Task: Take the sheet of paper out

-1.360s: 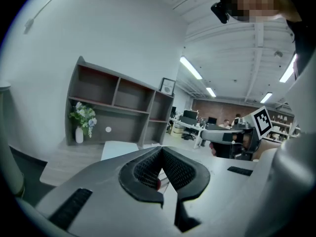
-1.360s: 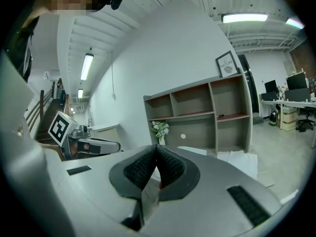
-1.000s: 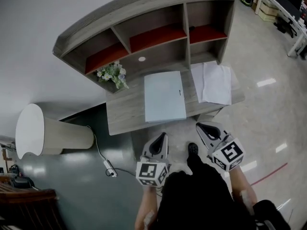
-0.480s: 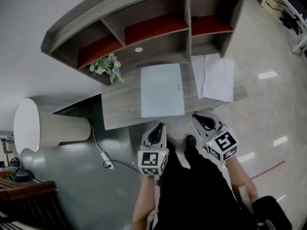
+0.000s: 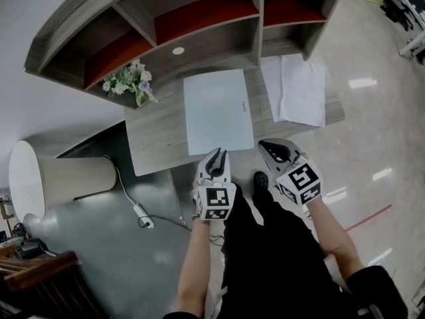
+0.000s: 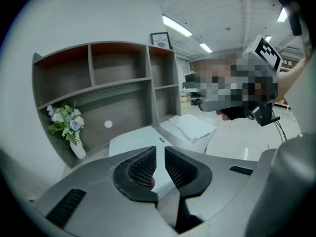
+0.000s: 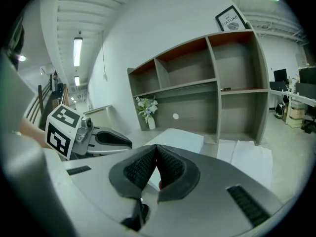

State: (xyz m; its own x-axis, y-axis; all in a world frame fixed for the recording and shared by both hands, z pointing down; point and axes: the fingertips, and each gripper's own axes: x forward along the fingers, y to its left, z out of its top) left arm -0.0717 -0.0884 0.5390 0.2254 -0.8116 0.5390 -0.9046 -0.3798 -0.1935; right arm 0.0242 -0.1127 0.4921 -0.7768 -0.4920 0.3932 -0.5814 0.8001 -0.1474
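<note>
- Right now my left gripper [image 6: 159, 151] shows a narrow gap between its jaws. They have just been opening, and nothing sits between the pads.
- From the head view, its tips are at the near edge of the pale blue folder [image 5: 218, 111]. I cannot tell whether they touch it.
- My right gripper [image 7: 156, 150] is clenched, pads pressed together on nothing, and it hangs off the desk's near edge to the right of the left one.
- The folder lies flat and closed in the middle of the desk [image 5: 149, 148].
- White sheets of paper [image 5: 295, 88] lie on the desk's right end, just beside the folder and well apart from both grippers.
- A small vase of flowers [image 5: 126, 82] stands at the desk's left, under the shelf unit [image 5: 199, 25].
</note>
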